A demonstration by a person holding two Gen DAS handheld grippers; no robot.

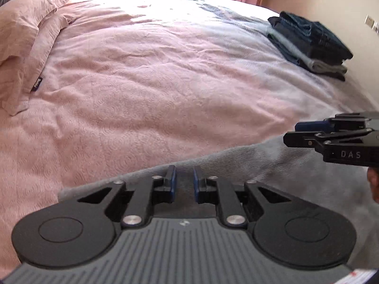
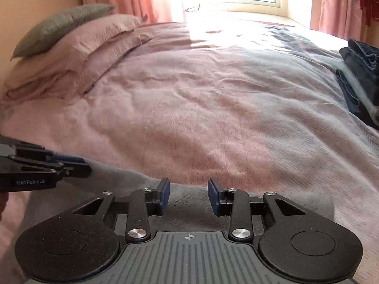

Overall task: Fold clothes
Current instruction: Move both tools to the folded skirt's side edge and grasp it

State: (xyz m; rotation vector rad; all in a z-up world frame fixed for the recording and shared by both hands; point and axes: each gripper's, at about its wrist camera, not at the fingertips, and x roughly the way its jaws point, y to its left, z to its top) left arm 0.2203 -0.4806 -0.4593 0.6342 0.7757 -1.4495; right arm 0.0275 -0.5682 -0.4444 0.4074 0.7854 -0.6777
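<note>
Grey garment (image 2: 189, 201) lies under both parted hand-held grippers (image 2: 188, 196) (image 1: 184, 182).

Bedspread (image 1: 146, 75) lies open; folded stack (image 1: 310, 42) blocks the right edge.

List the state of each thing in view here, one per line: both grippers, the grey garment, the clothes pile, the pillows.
left gripper: open, narrow gap, empty, above the grey garment.
right gripper: open, wider gap, empty.
grey garment: lying flat at the bed's near edge, ungripped.
clothes pile: folded and stacked at the far right of the bed.
pink pillows: stacked at the headboard end.
grey pillow: resting on top of them.
</note>
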